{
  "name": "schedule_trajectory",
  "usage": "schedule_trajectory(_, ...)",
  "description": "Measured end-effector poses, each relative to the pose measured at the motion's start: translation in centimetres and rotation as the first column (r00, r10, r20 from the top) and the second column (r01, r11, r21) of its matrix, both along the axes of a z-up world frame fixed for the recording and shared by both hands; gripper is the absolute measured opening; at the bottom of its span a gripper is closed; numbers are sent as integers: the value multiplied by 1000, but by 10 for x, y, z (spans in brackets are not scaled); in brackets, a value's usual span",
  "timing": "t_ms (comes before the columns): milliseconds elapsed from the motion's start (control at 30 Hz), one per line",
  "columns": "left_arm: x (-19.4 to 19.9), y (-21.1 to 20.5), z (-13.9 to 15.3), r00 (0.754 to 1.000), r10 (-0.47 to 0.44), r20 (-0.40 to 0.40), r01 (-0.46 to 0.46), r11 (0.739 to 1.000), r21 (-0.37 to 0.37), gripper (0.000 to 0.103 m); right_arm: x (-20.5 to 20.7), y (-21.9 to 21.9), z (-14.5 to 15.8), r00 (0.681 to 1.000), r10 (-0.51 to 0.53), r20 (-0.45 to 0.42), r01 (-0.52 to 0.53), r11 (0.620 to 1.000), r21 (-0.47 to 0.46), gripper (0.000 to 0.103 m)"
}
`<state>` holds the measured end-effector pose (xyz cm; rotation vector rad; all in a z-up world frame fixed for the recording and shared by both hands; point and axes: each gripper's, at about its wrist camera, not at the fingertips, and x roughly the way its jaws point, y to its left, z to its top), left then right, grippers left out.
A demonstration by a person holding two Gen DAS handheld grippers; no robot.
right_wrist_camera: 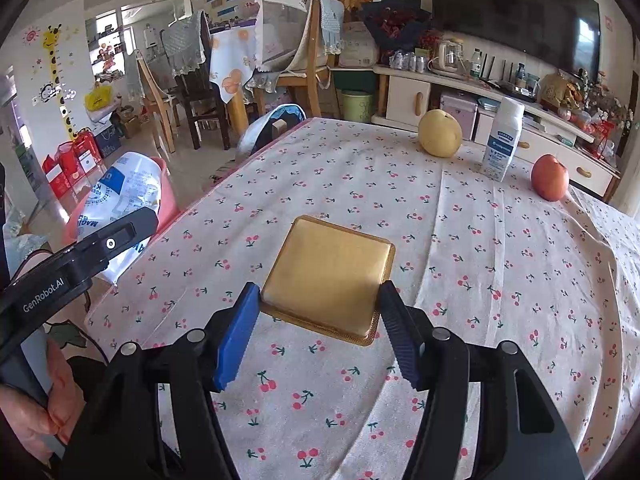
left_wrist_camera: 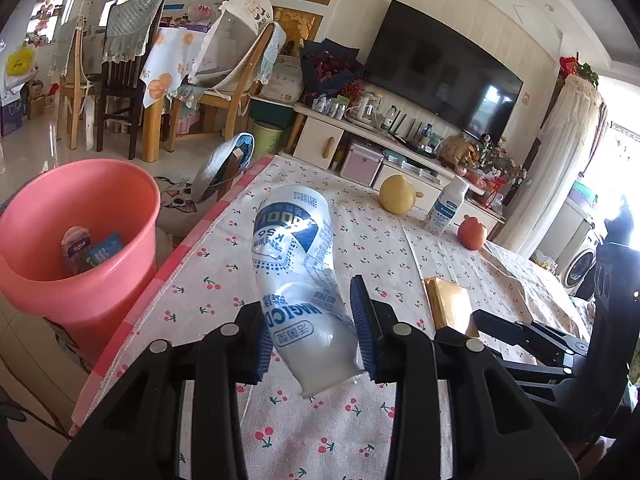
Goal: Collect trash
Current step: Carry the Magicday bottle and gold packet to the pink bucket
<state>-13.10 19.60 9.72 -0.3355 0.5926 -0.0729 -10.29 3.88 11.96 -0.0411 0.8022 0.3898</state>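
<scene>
My left gripper (left_wrist_camera: 316,332) is shut on a white and blue plastic pouch (left_wrist_camera: 298,264) and holds it above the table's left part; the pouch also shows in the right wrist view (right_wrist_camera: 124,196). A pink bin (left_wrist_camera: 76,240) with wrappers inside stands on the floor left of the table. My right gripper (right_wrist_camera: 320,332) is open, its blue pads either side of the near edge of a flat gold packet (right_wrist_camera: 330,276) lying on the cherry-print tablecloth (right_wrist_camera: 500,280). The packet also shows in the left wrist view (left_wrist_camera: 448,304).
A yellow pear (right_wrist_camera: 440,133), a white bottle (right_wrist_camera: 502,140) and a red apple (right_wrist_camera: 550,177) stand at the table's far side. Beyond are a TV cabinet (right_wrist_camera: 408,92), chairs and a dining table (right_wrist_camera: 236,64).
</scene>
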Motion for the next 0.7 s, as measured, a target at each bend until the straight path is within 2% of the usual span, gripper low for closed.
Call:
schedule_trajectory(200,-9,18,8,999,32,23,-32,999,1,37,-5,29,11,998,60,9,-61,998,24,62)
schedule_trajectory(433,-19,58,15,994,103,40,-102,995,-22,37,-5,72,31,989,144,31,-146,987,66,62)
schedule_trajectory(700,-28,121,26,972,228,63,-225,973,-51,37,8,134,52,965,257,51,-262,958,115,62)
